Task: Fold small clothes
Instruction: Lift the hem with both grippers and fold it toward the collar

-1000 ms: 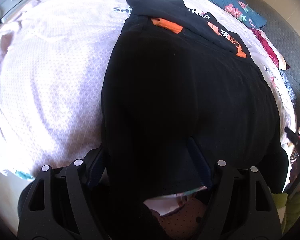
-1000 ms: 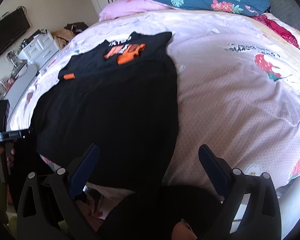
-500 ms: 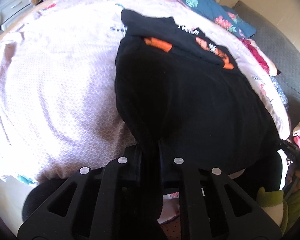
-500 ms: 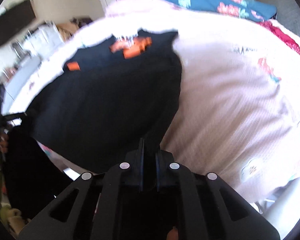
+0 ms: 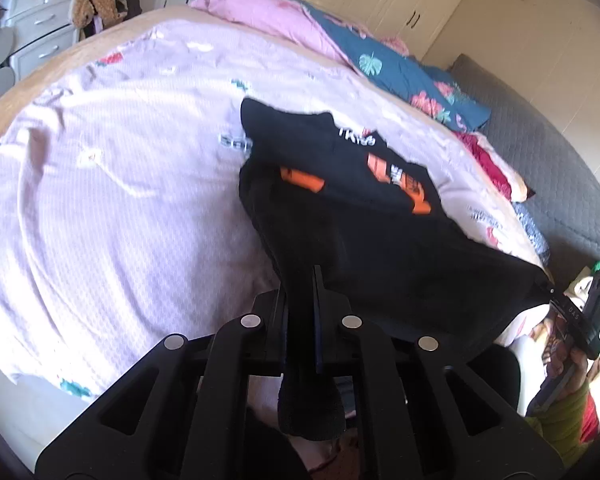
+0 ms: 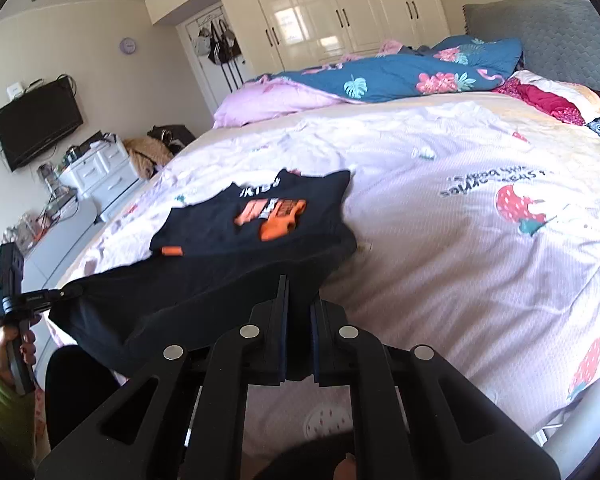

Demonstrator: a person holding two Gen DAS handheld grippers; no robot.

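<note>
A black garment [image 5: 372,216] with orange print lies on the bed, its far part flat and its near edge raised. My left gripper [image 5: 300,276] is shut on the near left corner of that black garment [image 6: 220,280]; a flap of cloth hangs down behind its fingers. My right gripper [image 6: 299,292] is shut on the near right corner. Between the two corners the hem is stretched taut above the bed's front edge. In the left wrist view the right gripper [image 5: 556,294] shows at the far right, pinching the cloth; in the right wrist view the left gripper [image 6: 66,292] shows at the far left.
The bed carries a pale pink sheet [image 6: 480,248] with strawberry prints. A blue floral duvet [image 6: 400,72] and a pink pillow [image 5: 268,16] lie at the far side, a grey headboard [image 6: 560,32] at the right. White drawers [image 6: 100,172] stand beyond the bed.
Both grippers were open around the garment's near edge a second ago; they have shut on it and risen, lifting the hem off the bed. Both views now look further across the room.
</note>
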